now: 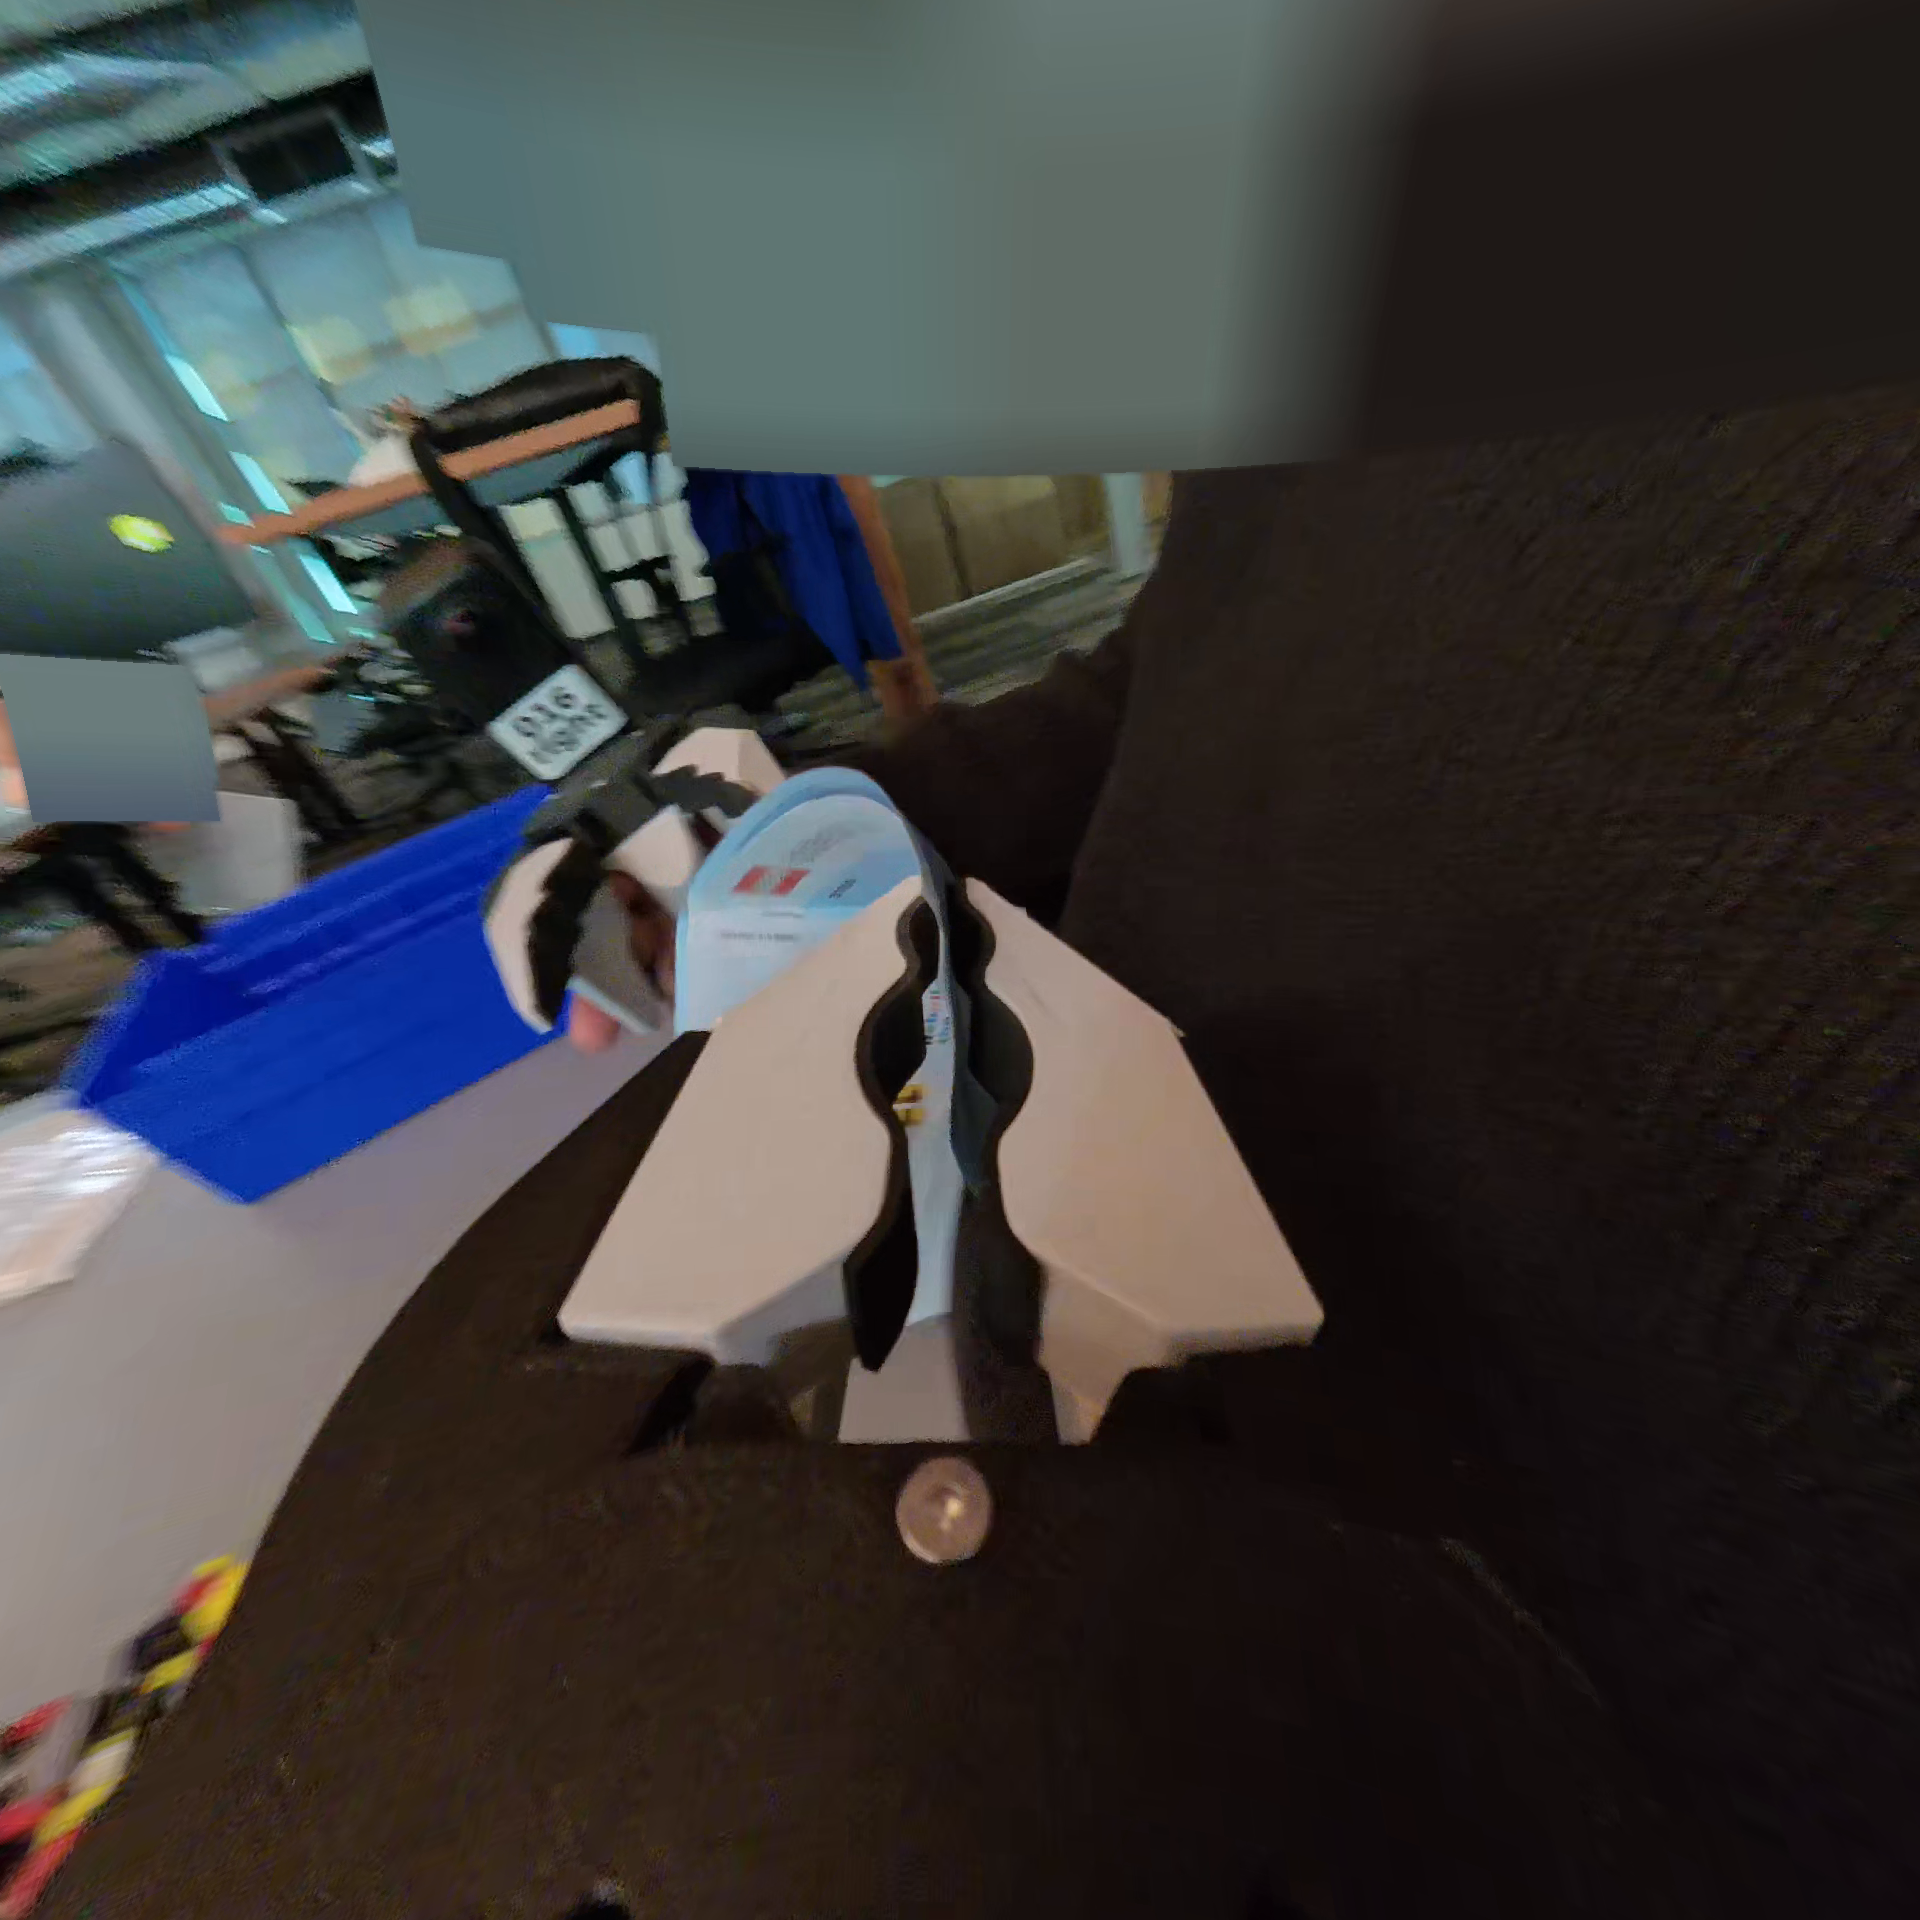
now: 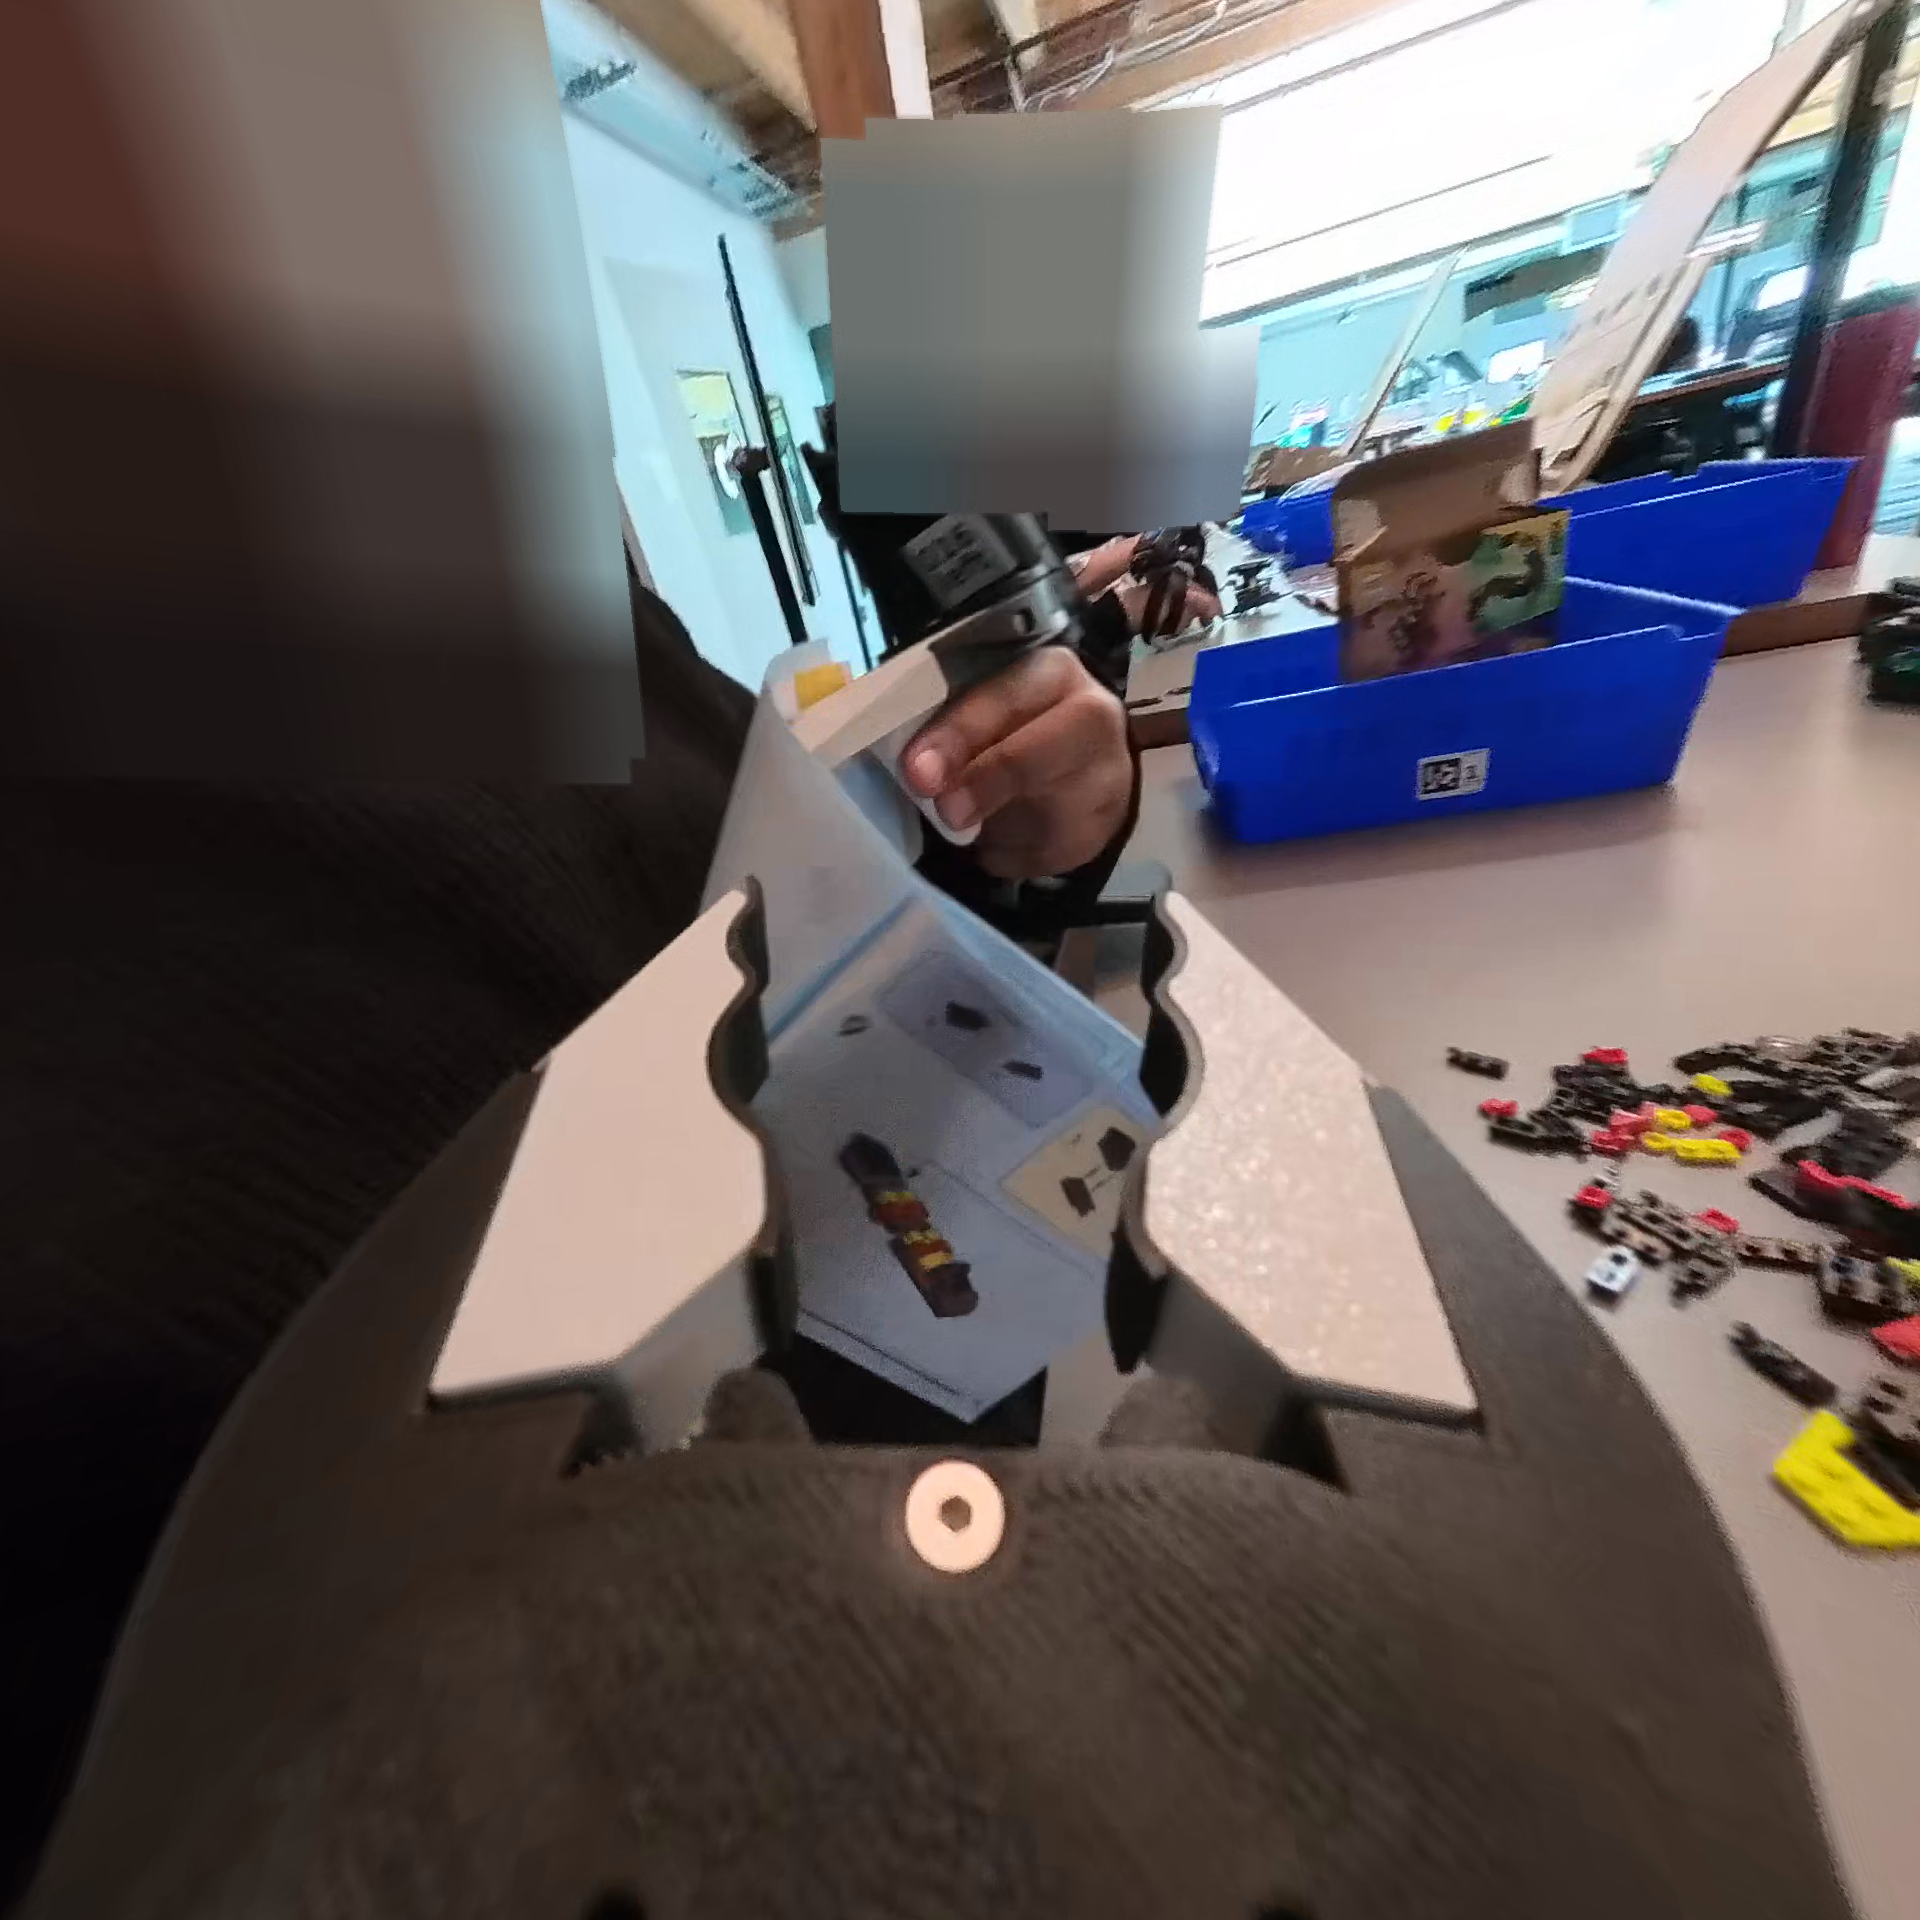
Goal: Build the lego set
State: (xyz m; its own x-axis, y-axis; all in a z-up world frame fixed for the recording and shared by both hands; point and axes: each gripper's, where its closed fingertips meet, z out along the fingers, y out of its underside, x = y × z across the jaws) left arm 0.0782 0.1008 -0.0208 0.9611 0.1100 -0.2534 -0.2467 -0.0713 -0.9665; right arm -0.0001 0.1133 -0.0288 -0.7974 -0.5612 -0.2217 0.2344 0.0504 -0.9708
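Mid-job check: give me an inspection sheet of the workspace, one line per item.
Surface: grey table, mostly bare near the bins.
Job's things: instruction booklet held up off the table; loose black, red and yellow lego pieces scattered on the table.
Clutter: blue bin holding an opened cardboard box; more blue bins behind.
Grippers: left claw shut on the booklet's edge; right claw open, booklet page showing between its fingers, contact unclear.
Cables: nothing seen.
Surroundings: person in dark clothing close behind; office shelving and windows, blurred.
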